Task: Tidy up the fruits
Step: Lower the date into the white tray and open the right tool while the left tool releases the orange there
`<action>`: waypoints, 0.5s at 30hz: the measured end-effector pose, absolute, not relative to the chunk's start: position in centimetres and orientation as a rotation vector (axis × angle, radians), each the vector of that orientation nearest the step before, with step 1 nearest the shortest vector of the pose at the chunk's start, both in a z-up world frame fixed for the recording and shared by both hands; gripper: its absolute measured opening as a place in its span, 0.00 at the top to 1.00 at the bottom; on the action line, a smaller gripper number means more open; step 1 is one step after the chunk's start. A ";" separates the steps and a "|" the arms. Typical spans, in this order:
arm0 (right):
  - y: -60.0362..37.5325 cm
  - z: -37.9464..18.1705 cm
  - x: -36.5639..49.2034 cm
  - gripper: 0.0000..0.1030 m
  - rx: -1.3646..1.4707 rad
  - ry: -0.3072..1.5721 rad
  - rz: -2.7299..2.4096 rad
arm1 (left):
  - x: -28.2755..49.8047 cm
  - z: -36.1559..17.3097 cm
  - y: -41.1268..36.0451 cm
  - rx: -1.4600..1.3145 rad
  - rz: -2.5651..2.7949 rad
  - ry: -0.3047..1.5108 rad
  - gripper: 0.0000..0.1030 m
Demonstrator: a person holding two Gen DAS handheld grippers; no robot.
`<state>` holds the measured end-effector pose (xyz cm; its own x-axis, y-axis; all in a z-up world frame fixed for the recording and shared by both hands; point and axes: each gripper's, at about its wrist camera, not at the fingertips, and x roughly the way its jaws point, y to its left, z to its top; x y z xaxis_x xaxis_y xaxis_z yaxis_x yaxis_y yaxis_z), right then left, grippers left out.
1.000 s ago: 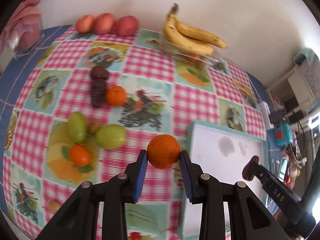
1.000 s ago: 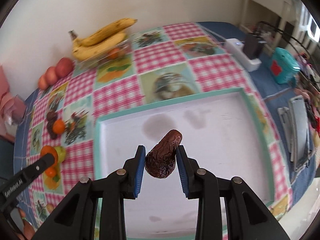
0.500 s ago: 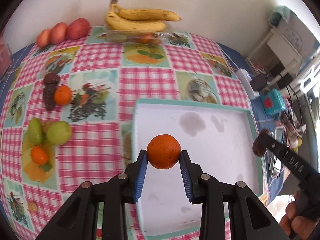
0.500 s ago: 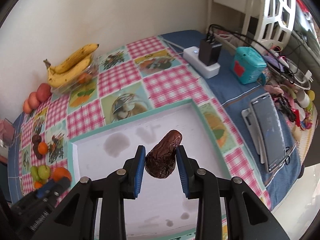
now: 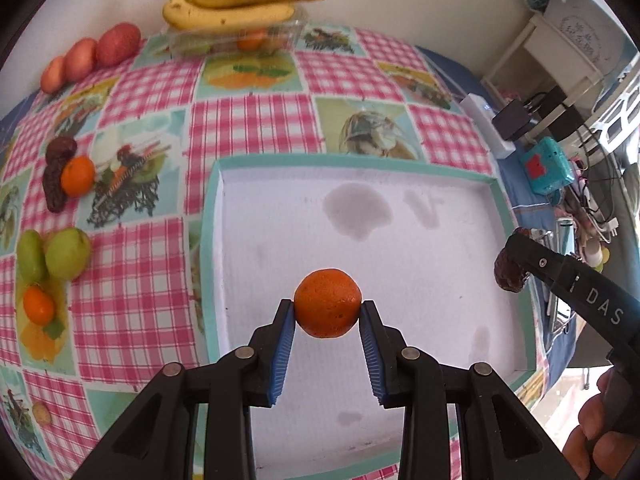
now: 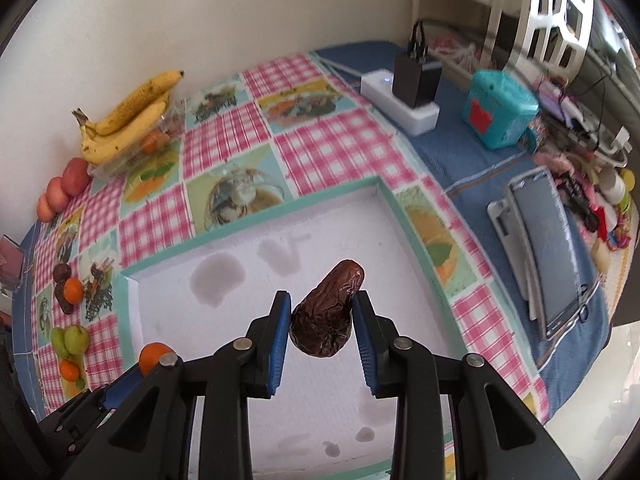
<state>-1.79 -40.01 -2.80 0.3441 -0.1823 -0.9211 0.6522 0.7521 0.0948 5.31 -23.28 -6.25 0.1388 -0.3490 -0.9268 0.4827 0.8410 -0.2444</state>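
My left gripper is shut on an orange tangerine, held above the white tray with its teal rim. My right gripper is shut on a wrinkled brown date, also over the tray, toward its right side. In the left wrist view the right gripper with the date hangs at the tray's right edge. The left gripper's tangerine shows at the lower left of the right wrist view.
On the checked cloth left of the tray lie two green fruits, small tangerines, dark dates, red apples and bananas on a clear box. A power strip, teal box and tablet sit right.
Both grippers have moved over the tray, each keeping its fruit. The left one came from above the cloth to above the tray's near half; the right one shifted toward the tray's right side.
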 end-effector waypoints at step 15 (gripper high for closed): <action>-40.5 -6.7 -1.6 0.68 0.518 1.202 -0.573 | 5.0 -8.5 -24.4 0.158 -0.594 1.337 0.66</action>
<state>-1.63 -40.48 -6.71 0.2543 -0.1351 -0.9576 0.6588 0.7492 0.0692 5.03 -24.37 -8.49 0.1093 -0.3136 -0.9432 0.4891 0.8430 -0.2236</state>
